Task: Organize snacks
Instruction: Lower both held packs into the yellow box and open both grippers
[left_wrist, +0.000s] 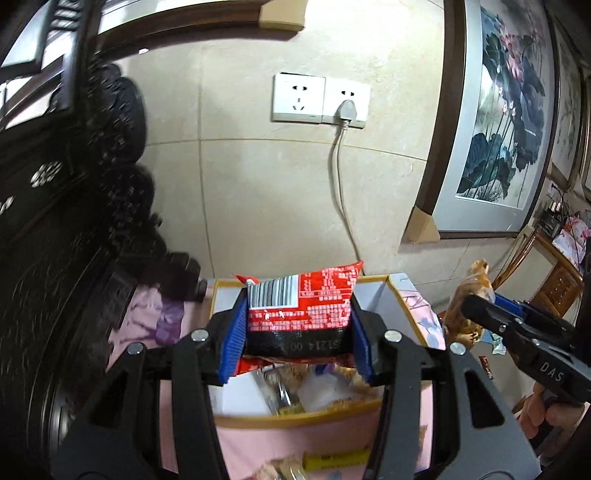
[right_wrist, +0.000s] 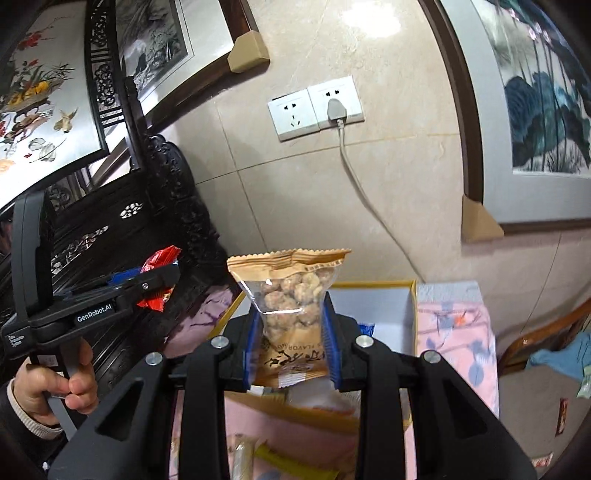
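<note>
My left gripper is shut on a red and black snack packet with a barcode, held in the air over an open box with a yellow rim. That box holds several wrapped snacks. My right gripper is shut on a tan pouch of coated nuts, also raised above the box. In the left wrist view the right gripper and its nut pouch show at the right edge. The right wrist view shows the left gripper with the red packet at the left.
The box sits on a pink floral cloth. A dark carved wooden cabinet stands at the left. The tiled wall behind carries a socket with a plugged cable and framed paintings. Loose wrapped snacks lie near the front.
</note>
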